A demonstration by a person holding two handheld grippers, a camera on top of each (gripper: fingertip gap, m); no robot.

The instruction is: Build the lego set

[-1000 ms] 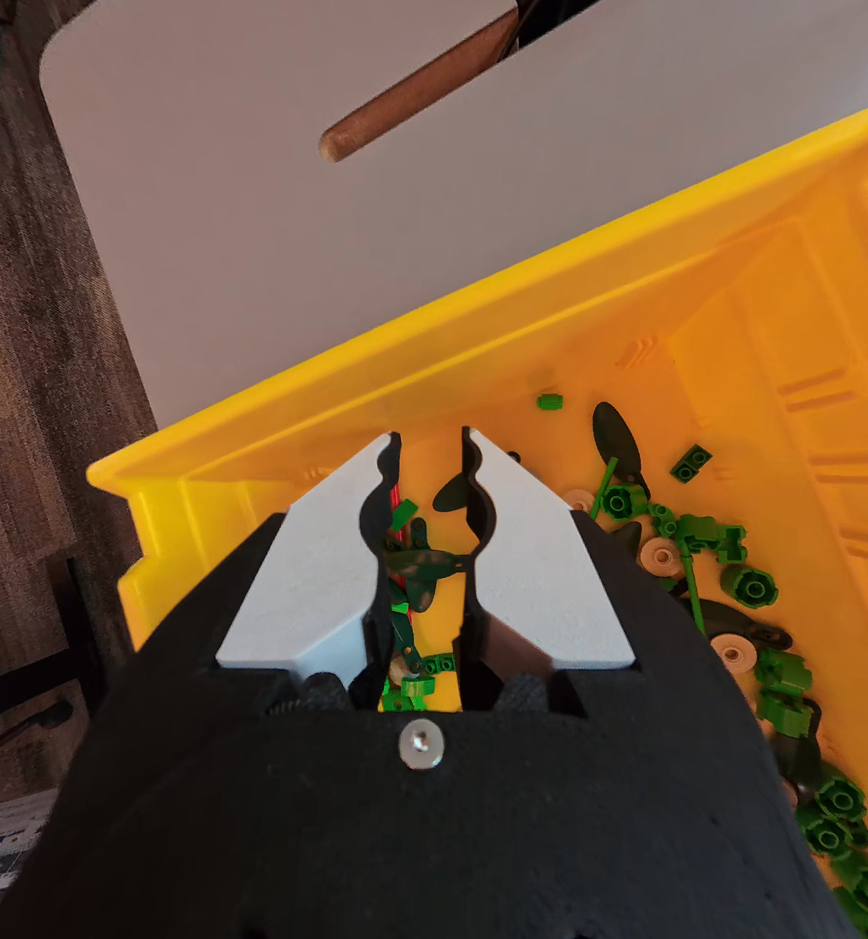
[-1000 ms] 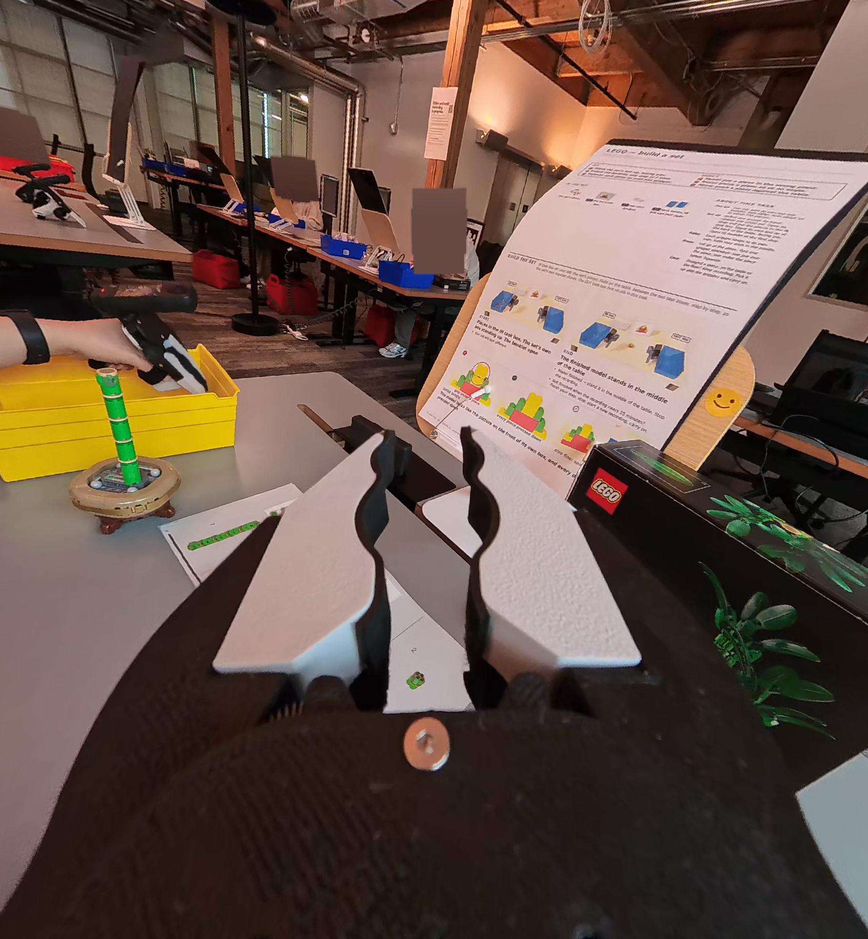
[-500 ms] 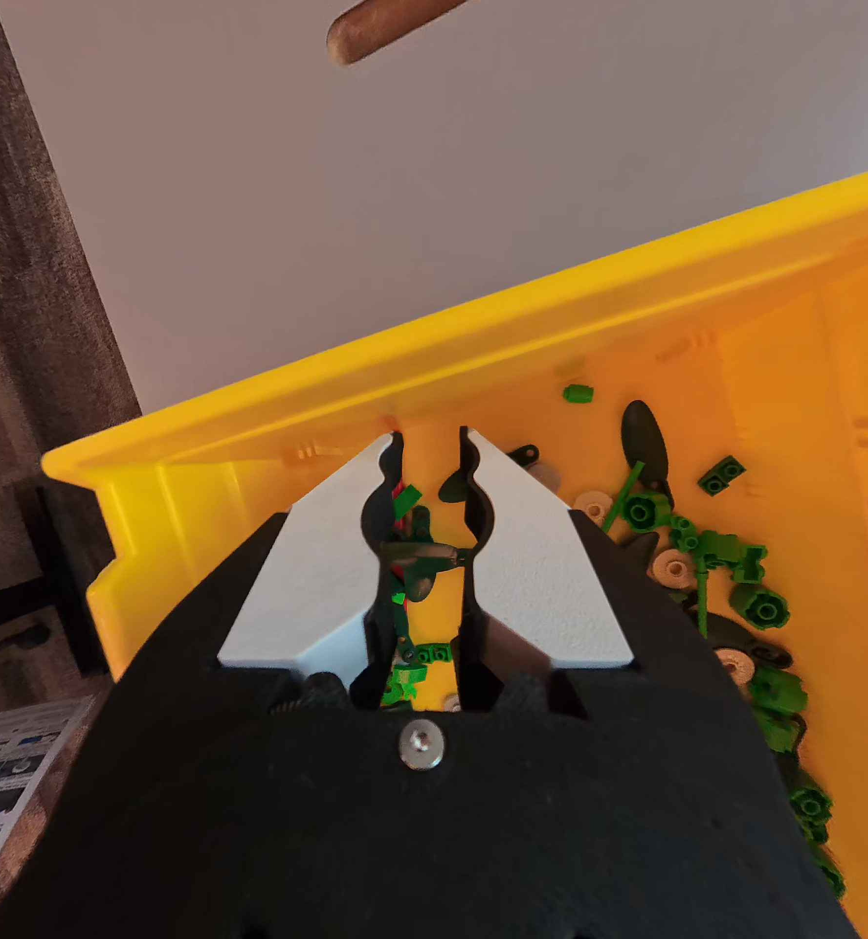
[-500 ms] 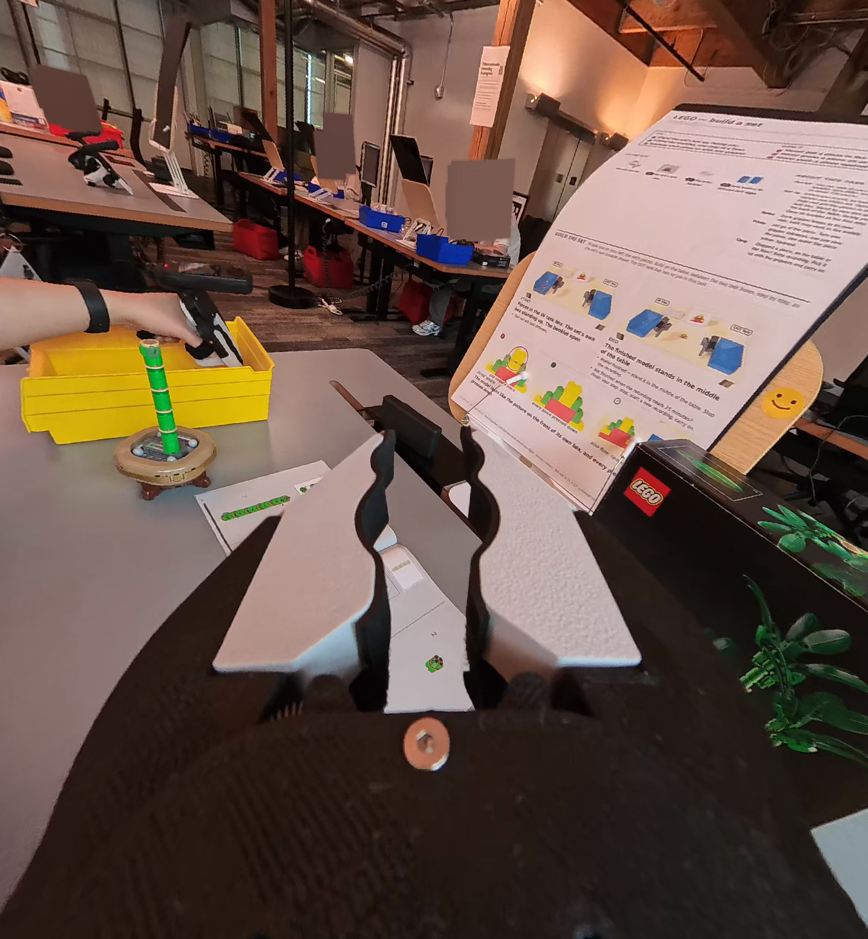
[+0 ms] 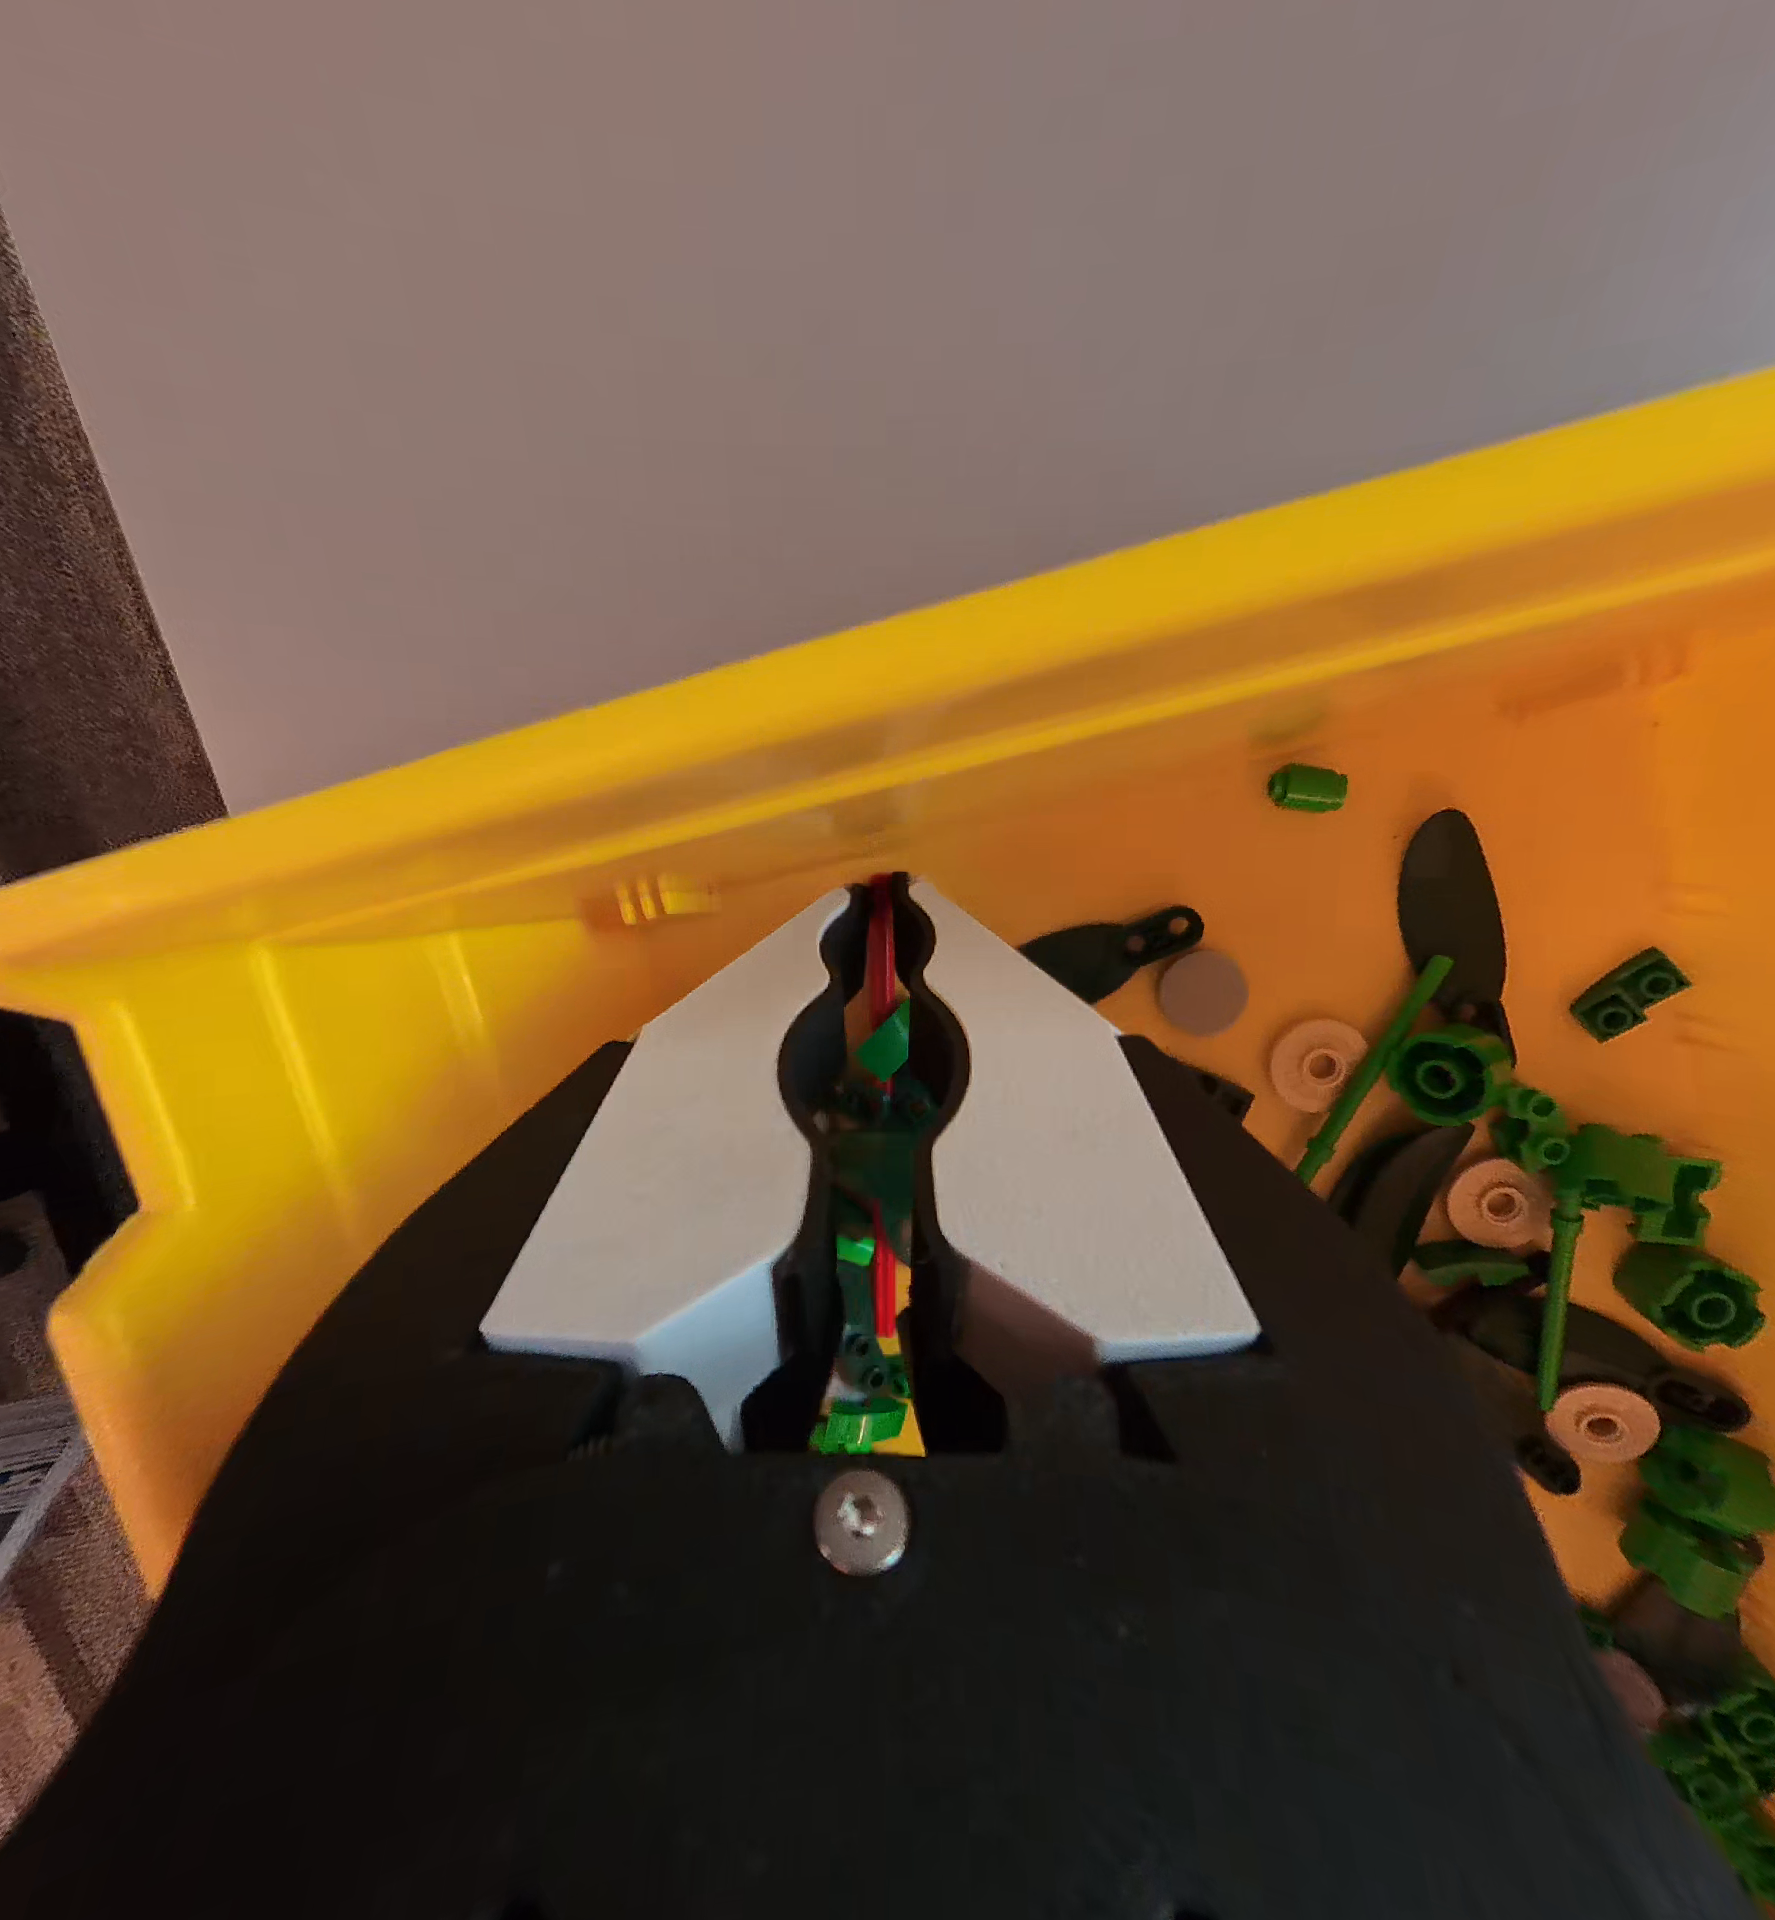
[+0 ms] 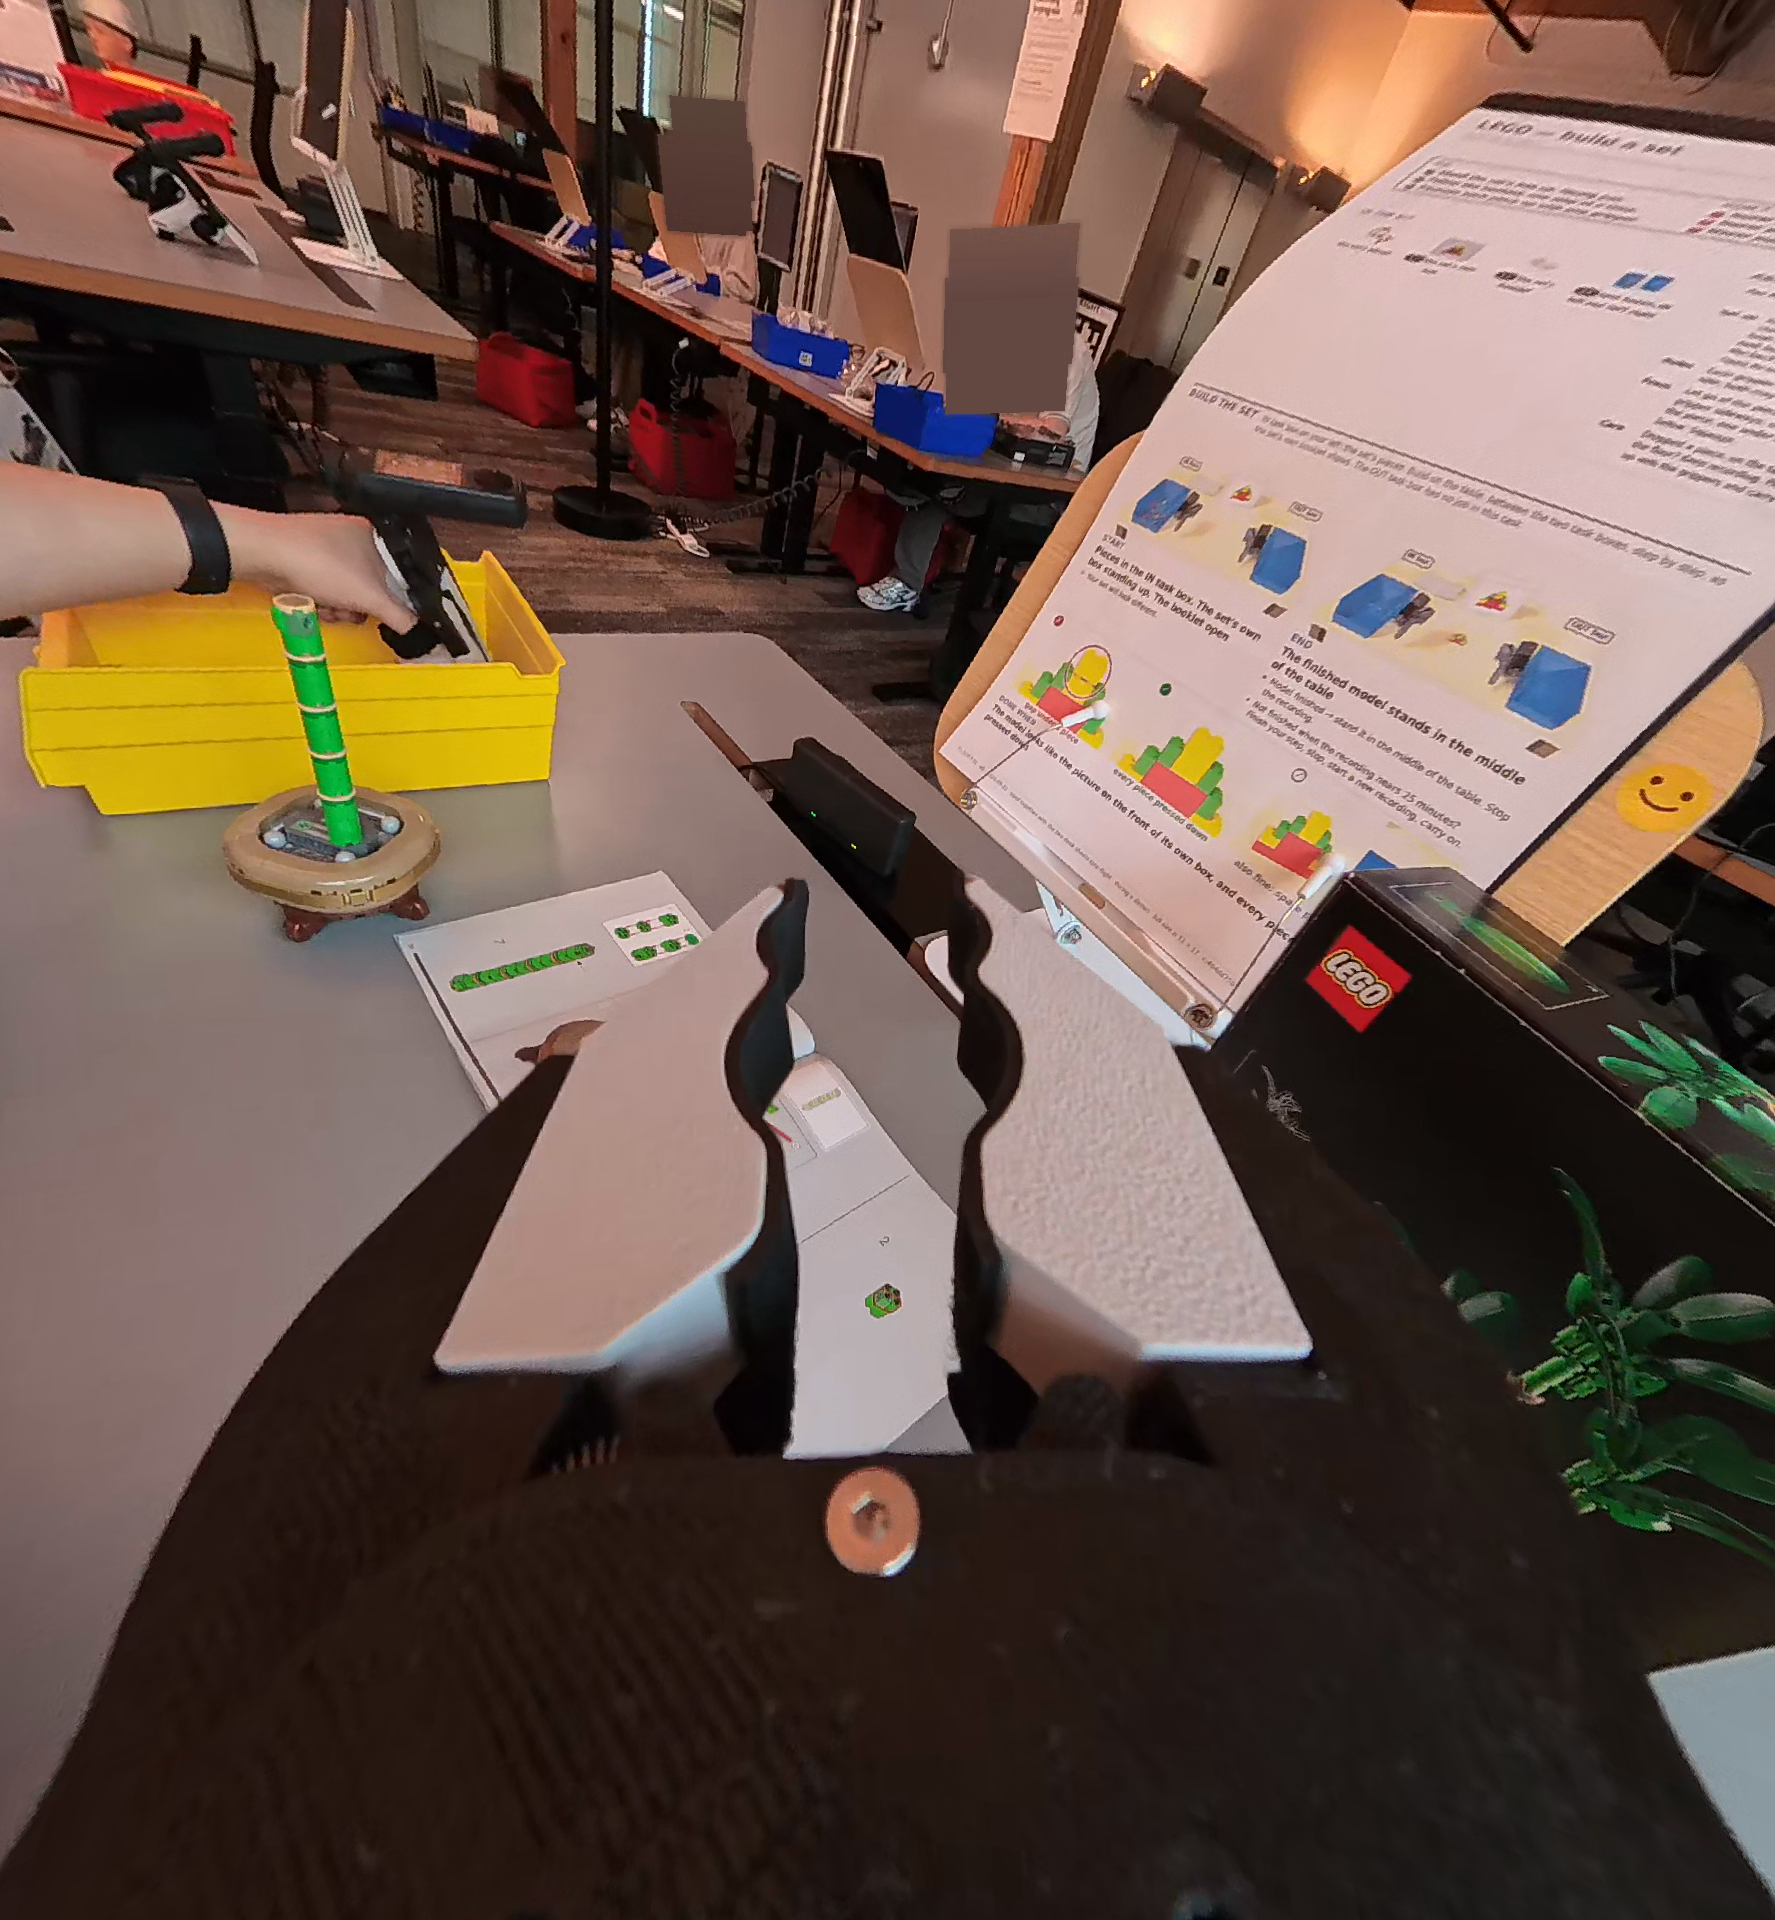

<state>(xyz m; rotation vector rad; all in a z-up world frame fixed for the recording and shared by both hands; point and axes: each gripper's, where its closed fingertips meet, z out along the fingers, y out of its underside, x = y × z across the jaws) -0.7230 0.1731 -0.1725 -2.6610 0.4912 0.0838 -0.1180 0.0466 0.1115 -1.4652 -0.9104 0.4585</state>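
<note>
Your left gripper [image 5: 885,894] sits inside the yellow bin [image 5: 862,717], jaws nearly together over dark green pieces [image 5: 878,1153]; loose green bricks [image 5: 1683,1299] lie right.

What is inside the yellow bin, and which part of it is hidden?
The yellow bin holds loose green bricks, dark leaf pieces and tan round plates. The left gripper covers the bin's near part, where only a thin red rod shows between its fingers.
</note>
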